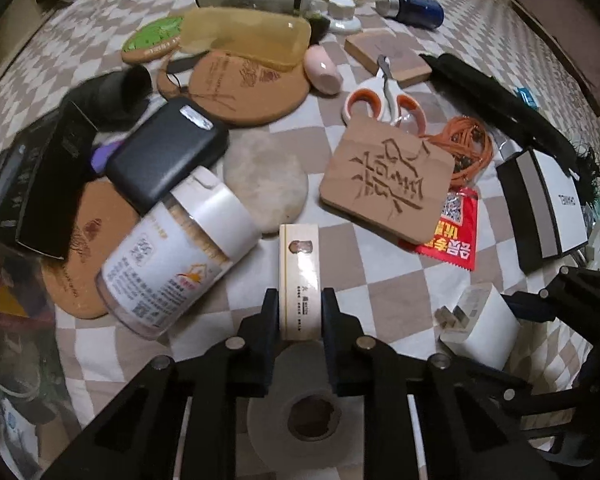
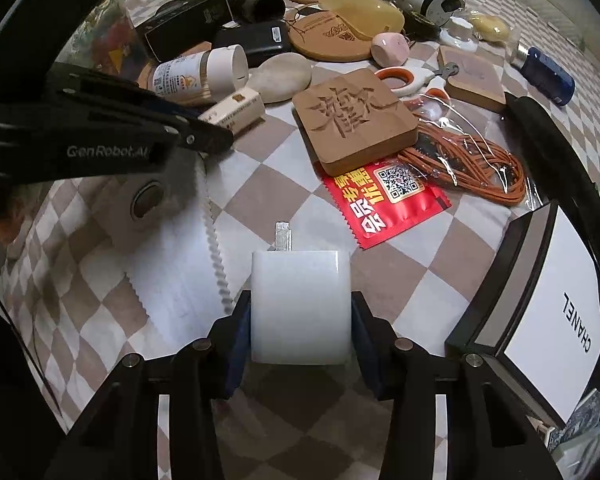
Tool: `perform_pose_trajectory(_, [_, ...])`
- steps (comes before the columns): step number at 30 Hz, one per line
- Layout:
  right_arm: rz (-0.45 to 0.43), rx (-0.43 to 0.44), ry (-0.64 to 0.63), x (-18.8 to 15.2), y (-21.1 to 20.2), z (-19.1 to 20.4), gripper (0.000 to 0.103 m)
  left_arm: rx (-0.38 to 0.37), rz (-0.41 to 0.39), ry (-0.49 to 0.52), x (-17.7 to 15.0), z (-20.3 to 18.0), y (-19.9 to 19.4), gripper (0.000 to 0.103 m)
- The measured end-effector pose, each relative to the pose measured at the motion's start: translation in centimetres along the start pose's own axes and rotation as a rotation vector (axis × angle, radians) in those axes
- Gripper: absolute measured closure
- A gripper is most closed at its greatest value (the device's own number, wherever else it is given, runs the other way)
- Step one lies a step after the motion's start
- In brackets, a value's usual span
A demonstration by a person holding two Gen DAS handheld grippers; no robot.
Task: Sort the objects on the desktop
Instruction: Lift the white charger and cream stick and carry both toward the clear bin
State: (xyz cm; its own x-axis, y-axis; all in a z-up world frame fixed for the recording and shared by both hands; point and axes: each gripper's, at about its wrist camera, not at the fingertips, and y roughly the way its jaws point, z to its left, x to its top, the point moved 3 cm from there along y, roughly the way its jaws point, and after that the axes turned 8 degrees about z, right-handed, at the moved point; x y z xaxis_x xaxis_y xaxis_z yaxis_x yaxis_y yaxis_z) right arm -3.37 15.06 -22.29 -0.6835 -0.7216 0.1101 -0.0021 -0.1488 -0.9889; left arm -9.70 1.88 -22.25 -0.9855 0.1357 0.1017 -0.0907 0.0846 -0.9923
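In the left wrist view my left gripper (image 1: 300, 312) is shut on a narrow cream box (image 1: 299, 264), which points forward over the checkered cloth. The same box (image 2: 236, 110) shows in the right wrist view at the tip of the left gripper (image 2: 210, 136). My right gripper (image 2: 300, 320) is shut on a white charger plug (image 2: 300, 292); its metal prongs (image 2: 283, 236) point away from me. The left wrist view has the charger (image 1: 480, 324) at lower right with the right gripper's black fingers (image 1: 572, 296) beside it.
A toilet paper roll (image 1: 300, 412) lies under the left gripper. Ahead lie a white-capped jar (image 1: 180, 256), a flat stone (image 1: 264, 180), a carved wooden block (image 1: 388, 184), a red packet (image 2: 384, 200), orange cord (image 2: 472, 160), scissors (image 1: 384, 96) and a black-and-white box (image 2: 548, 332).
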Motion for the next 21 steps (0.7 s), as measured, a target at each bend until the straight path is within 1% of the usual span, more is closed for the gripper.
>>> perform_pose_trajectory(2, [-0.003,0.012,0.019,-0.1,-0.2,-0.1,0.056,0.004,-0.02,0.002,0.0,-0.1,-0.7,0.083])
perform_pose_trajectory(5, [-0.014,0.046,0.081,-0.2,-1.1,-0.9,0.056,0.011,-0.06,-0.001,0.1,-0.4,-2.0,0.083])
perform_pose_trajectory(9, [-0.049,0.023,0.102,0.0,-2.7,-1.3,0.056,0.022,-0.131,0.014,0.1,-1.0,-4.1,0.083])
perform_pose_trajectory(12, [-0.075,0.013,0.121,0.7,-4.7,-1.4,0.056,0.031,-0.179,0.027,-1.0,-1.5,-5.8,0.083])
perform_pose_trajectory(13, [-0.084,0.009,0.125,0.4,-5.2,-1.5,0.056,0.034,-0.193,0.029,-1.1,-1.6,-6.3,0.083])
perform_pose_trajectory(19, [-0.147,-0.009,0.164,2.0,-7.8,-1.3,0.056,0.063,-0.27,0.038,-2.2,-1.7,-9.2,0.083])
perform_pose_trajectory(21, [-0.168,-0.015,0.176,2.1,-8.7,-1.4,0.056,0.07,-0.3,0.039,-2.7,-1.7,-10.4,0.083])
